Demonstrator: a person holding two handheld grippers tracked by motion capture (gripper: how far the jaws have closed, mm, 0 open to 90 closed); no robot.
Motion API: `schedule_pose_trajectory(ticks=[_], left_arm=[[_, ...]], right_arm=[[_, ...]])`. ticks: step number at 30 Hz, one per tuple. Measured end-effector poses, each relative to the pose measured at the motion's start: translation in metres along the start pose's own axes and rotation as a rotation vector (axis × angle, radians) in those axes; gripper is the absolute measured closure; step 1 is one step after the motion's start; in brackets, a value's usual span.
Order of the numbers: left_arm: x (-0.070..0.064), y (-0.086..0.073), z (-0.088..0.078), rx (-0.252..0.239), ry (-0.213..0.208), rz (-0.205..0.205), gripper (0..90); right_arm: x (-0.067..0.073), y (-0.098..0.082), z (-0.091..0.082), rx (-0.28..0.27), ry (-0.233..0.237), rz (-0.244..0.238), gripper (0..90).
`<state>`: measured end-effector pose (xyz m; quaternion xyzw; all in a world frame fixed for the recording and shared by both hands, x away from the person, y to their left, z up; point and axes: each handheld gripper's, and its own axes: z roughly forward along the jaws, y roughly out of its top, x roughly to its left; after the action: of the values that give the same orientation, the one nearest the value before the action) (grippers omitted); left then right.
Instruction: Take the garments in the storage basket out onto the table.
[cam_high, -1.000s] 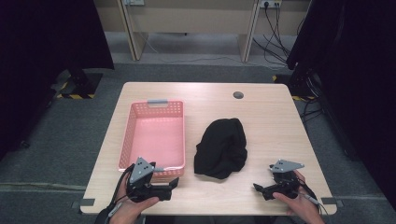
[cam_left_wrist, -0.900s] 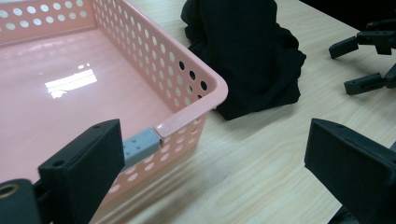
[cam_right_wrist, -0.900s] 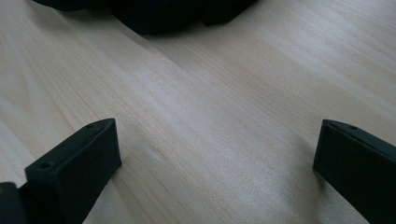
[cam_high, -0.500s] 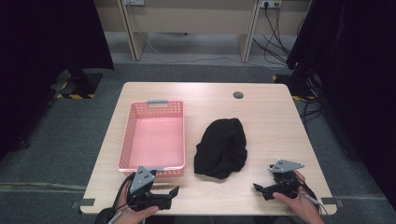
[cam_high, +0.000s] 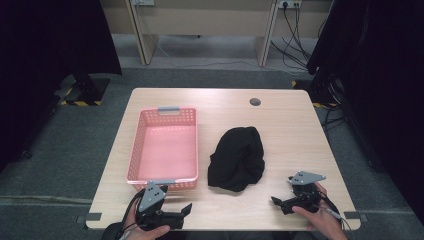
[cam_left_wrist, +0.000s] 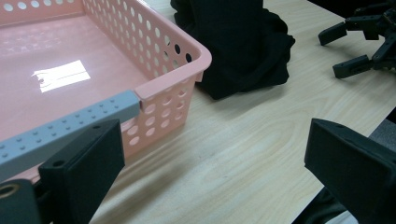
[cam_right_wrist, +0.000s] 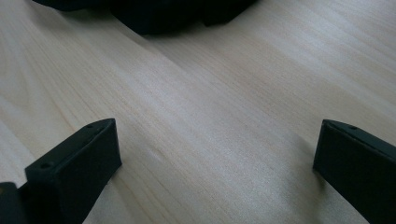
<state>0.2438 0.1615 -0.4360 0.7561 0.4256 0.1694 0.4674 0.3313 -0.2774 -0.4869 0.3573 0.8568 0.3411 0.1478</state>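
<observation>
A crumpled black cloth (cam_high: 237, 157) lies in the middle of the wooden table (cam_high: 290, 130), just right of an empty pink perforated basket (cam_high: 165, 150). My left gripper (cam_high: 184, 214) is held at the near edge in front of the basket, open, pointing right. In the left gripper view its jaws stand wide apart (cam_left_wrist: 215, 172) with the basket's near corner (cam_left_wrist: 163, 88) and the cloth (cam_left_wrist: 238, 42) ahead. My right gripper (cam_high: 278, 204) rests at the near right, open, aimed left toward the cloth. The right gripper view has its jaws spread (cam_right_wrist: 215, 163) over bare wood, with the cloth's hem (cam_right_wrist: 154, 11) beyond.
A round cable hole (cam_high: 255, 102) sits near the table's far edge. The basket has grey handles (cam_left_wrist: 70, 126) at both ends. The right gripper's open jaws (cam_left_wrist: 359, 46) appear far off in the left gripper view. Dark curtains and desk legs stand beyond the table.
My left gripper has drawn back from the basket toward the near table edge. The right gripper, cloth and basket have stayed put.
</observation>
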Motion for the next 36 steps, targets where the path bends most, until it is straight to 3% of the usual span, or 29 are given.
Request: schedule_pose_trajectory(ticks=[36], left_arm=[[-0.006,-0.025,-0.016,-0.021,-0.008,-0.004,3.8]], right_arm=[[0.0,0.0,0.0,0.0,0.0,0.001,0.8]])
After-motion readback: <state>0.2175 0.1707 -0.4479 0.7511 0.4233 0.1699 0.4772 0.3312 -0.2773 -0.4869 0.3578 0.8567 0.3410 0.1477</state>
